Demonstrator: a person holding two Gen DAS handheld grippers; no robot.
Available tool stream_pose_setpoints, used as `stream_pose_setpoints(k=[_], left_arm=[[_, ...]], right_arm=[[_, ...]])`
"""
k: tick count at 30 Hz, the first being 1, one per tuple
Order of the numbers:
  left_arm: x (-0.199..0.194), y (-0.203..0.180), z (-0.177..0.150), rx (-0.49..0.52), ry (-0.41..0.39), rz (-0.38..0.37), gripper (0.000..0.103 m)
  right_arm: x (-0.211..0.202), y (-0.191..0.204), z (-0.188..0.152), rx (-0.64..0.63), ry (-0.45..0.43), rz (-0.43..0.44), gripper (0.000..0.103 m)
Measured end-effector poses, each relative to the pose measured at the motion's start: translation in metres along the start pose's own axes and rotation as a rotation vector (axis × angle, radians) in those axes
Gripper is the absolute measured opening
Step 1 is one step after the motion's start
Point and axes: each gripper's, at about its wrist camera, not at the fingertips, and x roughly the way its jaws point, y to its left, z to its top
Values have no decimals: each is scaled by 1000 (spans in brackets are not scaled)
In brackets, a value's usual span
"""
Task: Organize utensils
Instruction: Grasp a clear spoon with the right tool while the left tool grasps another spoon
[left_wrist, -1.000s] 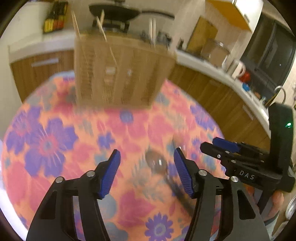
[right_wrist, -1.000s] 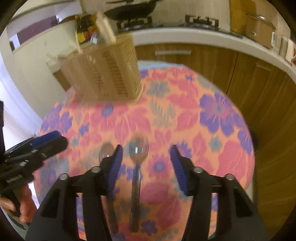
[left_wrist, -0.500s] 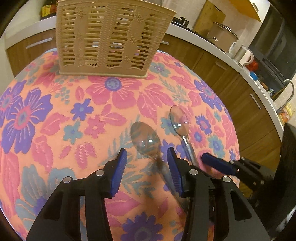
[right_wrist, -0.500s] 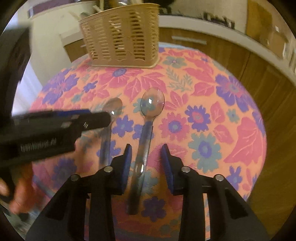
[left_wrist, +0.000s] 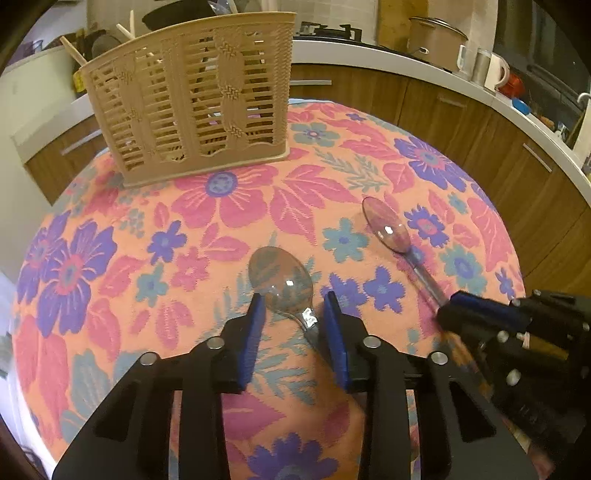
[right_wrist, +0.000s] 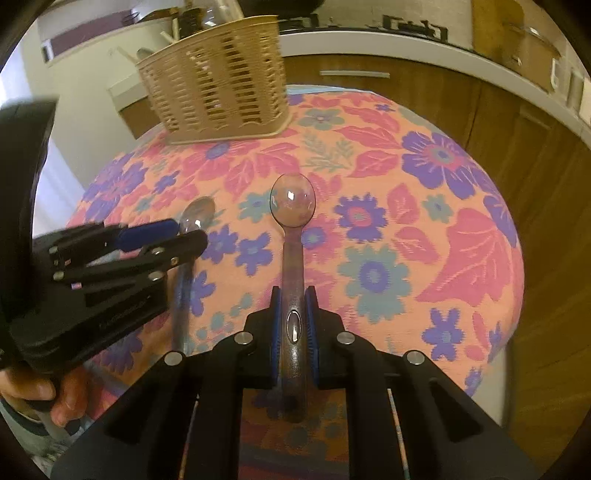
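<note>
Two clear plastic spoons lie side by side on the floral tablecloth. My left gripper (left_wrist: 293, 306) is open, its blue pads either side of the neck of the left spoon (left_wrist: 280, 277), low over the cloth. My right gripper (right_wrist: 293, 295) is shut on the handle of the right spoon (right_wrist: 293, 206), whose bowl points to the basket. The right spoon also shows in the left wrist view (left_wrist: 388, 227), and the left spoon in the right wrist view (right_wrist: 195, 219). A beige slatted utensil basket (left_wrist: 192, 99) stands at the table's far side with several utensils in it.
The round table (right_wrist: 480, 258) drops off close on the right. Wooden cabinets (left_wrist: 461, 122) and a white counter with pots and a kettle curve behind it. Each gripper is close beside the other.
Both grippers came down to the spoons. The right jaws closed on the right spoon's handle. The left jaws narrowed around the left spoon's neck.
</note>
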Motion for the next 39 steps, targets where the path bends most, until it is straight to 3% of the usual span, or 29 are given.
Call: stream_pose_setpoints(k=[3,5,9,14,16,20,24,27,28,30,33,39], left_arm=[[-2,15,0,-45,-8,-16,11],[-4,30,-1,-100,-4,-80,10],[-9,58,-1,-153,-8,-102,9],[-22,120,-3,-288,-13,-209,9],[-25,141,-5,-313,-8,-204,9],[-31,150,-5,-283,-13,-188,9],[-23,140,-3,-234,51,-174,10],[-20,137,-8,-204,53,-141,10],[-22,137,-8,-205,46,-135,12],[-24,142,-7,-227,36,-117,30],[-29,147,-9,-225,29,-115,30],[-28,136,-10,-155,70,-141,31]], right_arm=[[-1,-4,2,27,5,9,10],[-1,-1,3,30,10,10,10],[2,12,7,10,36,50,10],[9,29,14,5,41,84,10],[14,32,16,10,50,88,10],[21,33,19,23,67,99,10],[21,37,21,3,80,51,10],[22,38,22,1,87,44,10],[22,37,23,5,92,50,11],[24,31,27,37,114,95,16],[28,18,35,111,138,182,28],[40,33,55,44,145,91,28]])
